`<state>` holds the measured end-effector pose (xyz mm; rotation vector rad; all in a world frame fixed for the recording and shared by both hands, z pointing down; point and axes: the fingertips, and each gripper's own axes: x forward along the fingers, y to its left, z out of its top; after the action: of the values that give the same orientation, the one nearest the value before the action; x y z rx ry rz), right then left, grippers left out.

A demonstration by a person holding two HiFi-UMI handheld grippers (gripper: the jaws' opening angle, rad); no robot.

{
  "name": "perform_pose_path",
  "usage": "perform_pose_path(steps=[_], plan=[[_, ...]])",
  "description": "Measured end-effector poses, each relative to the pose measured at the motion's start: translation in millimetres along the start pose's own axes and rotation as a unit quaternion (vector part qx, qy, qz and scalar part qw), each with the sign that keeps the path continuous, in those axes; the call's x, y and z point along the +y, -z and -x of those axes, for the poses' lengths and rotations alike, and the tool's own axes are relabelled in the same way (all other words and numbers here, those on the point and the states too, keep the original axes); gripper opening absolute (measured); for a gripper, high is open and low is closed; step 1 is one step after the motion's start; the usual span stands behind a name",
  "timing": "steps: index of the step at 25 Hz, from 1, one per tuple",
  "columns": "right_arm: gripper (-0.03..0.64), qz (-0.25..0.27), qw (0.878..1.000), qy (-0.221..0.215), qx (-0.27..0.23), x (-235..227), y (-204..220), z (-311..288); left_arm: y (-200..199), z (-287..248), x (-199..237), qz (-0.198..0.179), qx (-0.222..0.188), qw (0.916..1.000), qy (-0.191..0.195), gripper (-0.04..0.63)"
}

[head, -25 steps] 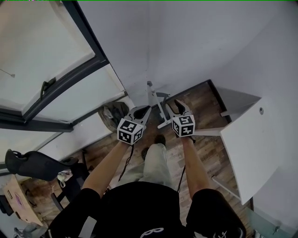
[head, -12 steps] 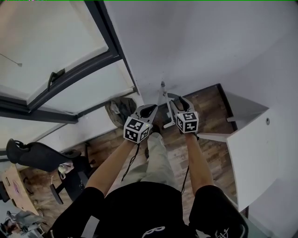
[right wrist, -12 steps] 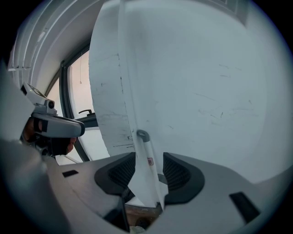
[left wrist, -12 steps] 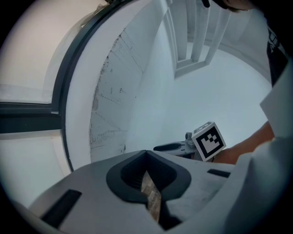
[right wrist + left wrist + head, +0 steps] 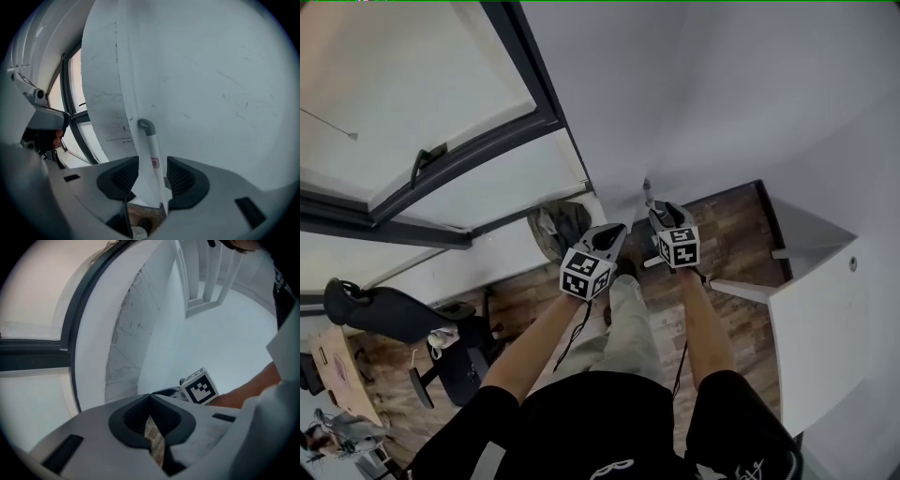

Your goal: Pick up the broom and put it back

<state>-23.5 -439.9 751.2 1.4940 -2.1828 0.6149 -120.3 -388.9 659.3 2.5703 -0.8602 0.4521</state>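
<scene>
Now the right tongs (image 5: 153, 163) stand apart with the broom (image 5: 146, 137) handle between them. The handle sits nearer the right-hand pad, with a gap showing on its other side, and I cannot tell whether it touches either pad. Its grey cap rises just above and beyond the tips. The broom stands upright in the corner of the wall (image 5: 712, 103), straight ahead of the right tongs. The left tongs (image 5: 150, 395) are closed tip to tip with nothing in them, and only a slit of wooden floor (image 5: 727, 225) shows lower down between the pads. They hang just left of the right tongs and a little further back from the corner.

A second ago both tongs were short of the broom. The handle then stood ahead of them, between the two, with neither pair around it. Since then both have moved forward to the corner and the right pair has come round the handle, while the broom has kept its place against the wall. The left tongs were shut then as well. A dark bag (image 5: 556, 225) lies on the floor just left of the left tongs, as before, under the window (image 5: 441, 169)
</scene>
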Motion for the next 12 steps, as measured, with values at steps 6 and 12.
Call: perform_pose_path(steps=[6, 12], plan=[[0.183, 0.007, 1.000, -0.005, 0.025, -8, 12, -27, 6, -10, 6, -0.002, 0.012, 0.9999, -0.006, 0.017], [0.183, 0.007, 0.999, -0.009, 0.037, -13, 15, -53, 8, -18, 12, -0.008, 0.027, 0.9996, -0.005, 0.017]])
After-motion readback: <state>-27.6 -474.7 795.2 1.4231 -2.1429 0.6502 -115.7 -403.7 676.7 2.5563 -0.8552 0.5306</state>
